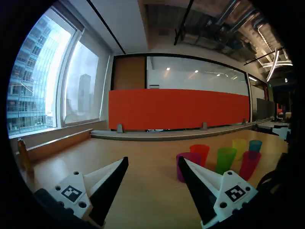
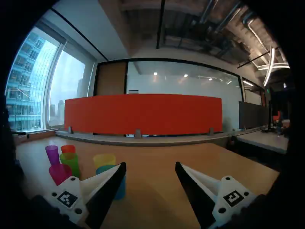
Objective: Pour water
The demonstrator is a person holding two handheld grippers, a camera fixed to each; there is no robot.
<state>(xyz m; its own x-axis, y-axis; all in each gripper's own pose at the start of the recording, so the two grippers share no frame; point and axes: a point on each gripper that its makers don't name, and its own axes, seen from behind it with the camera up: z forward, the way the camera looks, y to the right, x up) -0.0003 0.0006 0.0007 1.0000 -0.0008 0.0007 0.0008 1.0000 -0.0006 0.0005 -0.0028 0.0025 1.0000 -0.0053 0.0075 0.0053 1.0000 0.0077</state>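
Well, I have open, bare wooden worktop (image 1: 148, 183) ahead of both grippers, bounded at the back by an orange divider screen (image 1: 179, 108). Six smooth, translucent plastic cups (image 1: 225, 158) stand upright in a cluster. They sit just right of the left gripper (image 1: 152, 160), the purple cup (image 1: 188, 164) partly behind its right finger, and left of the right gripper (image 2: 150, 165). Both sets of jaws are apart, holding nothing.

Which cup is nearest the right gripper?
The blue cup, just behind one finger of the right gripper; the yellow cup and the rest stand farther back.
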